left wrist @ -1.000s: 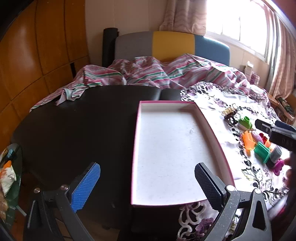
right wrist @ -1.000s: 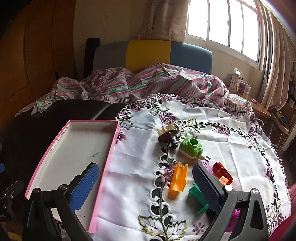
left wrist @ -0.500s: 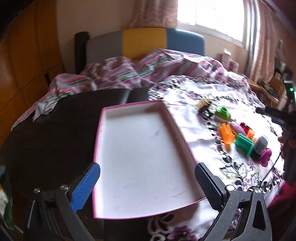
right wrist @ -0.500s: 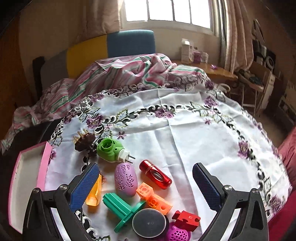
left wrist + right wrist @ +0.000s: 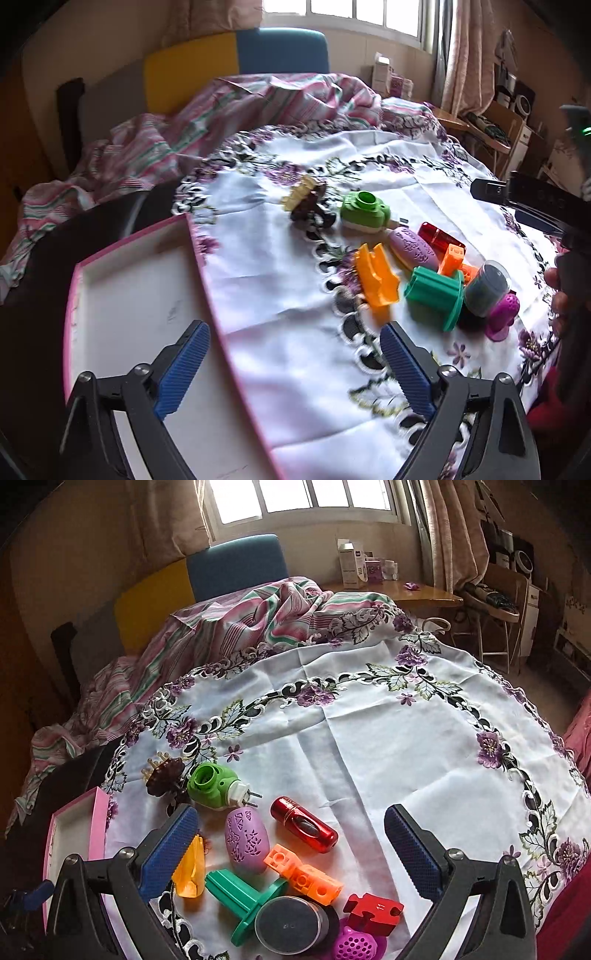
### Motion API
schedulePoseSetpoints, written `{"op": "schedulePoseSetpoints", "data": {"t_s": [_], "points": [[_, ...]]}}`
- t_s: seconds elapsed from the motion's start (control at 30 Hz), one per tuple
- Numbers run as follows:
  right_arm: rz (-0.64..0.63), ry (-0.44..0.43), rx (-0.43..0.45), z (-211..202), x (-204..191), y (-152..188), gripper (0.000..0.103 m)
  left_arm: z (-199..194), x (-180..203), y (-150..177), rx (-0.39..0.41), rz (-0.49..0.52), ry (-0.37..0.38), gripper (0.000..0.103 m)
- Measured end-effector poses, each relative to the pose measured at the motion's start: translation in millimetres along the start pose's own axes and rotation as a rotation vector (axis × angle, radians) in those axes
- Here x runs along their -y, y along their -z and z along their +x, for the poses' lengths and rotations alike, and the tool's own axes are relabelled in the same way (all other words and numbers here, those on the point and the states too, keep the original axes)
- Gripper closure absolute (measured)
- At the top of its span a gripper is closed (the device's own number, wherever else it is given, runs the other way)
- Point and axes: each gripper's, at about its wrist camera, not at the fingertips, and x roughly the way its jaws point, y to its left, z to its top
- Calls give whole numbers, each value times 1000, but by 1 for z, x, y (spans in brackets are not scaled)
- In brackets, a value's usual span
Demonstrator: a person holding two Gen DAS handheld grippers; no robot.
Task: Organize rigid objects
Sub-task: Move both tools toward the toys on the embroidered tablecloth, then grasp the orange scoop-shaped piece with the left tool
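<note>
A pink-rimmed white tray (image 5: 129, 258) lies left of a flowered white cloth (image 5: 295, 295). On the cloth sits a cluster of toys: a green plug-in (image 5: 364, 214), a purple oval (image 5: 412, 251), an orange piece (image 5: 376, 280), a teal spool (image 5: 436, 295) and a grey jar (image 5: 485, 288). My left gripper (image 5: 291, 339) hovers over the tray's right rim and the cloth. Its jaws are closing with nothing held between them. My right gripper (image 5: 291, 816) stands open above the cluster, over the purple oval (image 5: 245, 840), a red capsule (image 5: 303, 825) and orange cubes (image 5: 303, 873).
A brown hair clip (image 5: 164, 775) lies beyond the green plug-in (image 5: 212, 784). A red puzzle piece (image 5: 373, 912) and a magenta piece (image 5: 354, 943) sit at the near edge. Striped bedding (image 5: 258, 620) is bunched behind the cloth. The tray (image 5: 96, 812) shows at the left.
My left gripper has swung right from over the tray toward the toys, and its jaws have narrowed a little. My right gripper shifted right over the cluster, then stayed put.
</note>
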Motion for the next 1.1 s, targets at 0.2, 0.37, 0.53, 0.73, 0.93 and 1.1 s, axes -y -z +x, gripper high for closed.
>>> {"op": "schedulePoseSetpoints", "data": {"t_s": [0.2, 0.37, 0.53, 0.73, 0.93, 1.1], "points": [[31, -1, -6, 2, 8, -3, 0, 36, 24, -25, -36, 9, 80, 21], [42, -10, -15, 3, 9, -3, 0, 64, 41, -38, -78, 20, 128, 33], [43, -15, -21, 5, 9, -4, 0, 96, 50, -45, -128, 12, 145, 45], [39, -14, -21, 5, 9, -4, 4, 117, 52, -41, -135, 19, 110, 77], [12, -12, -31, 6, 4, -3, 19, 96, 37, -38, -91, -24, 128, 77], [-9, -23, -54, 9, 1, 0, 20, 61, 23, -21, -49, -42, 129, 77]]}}
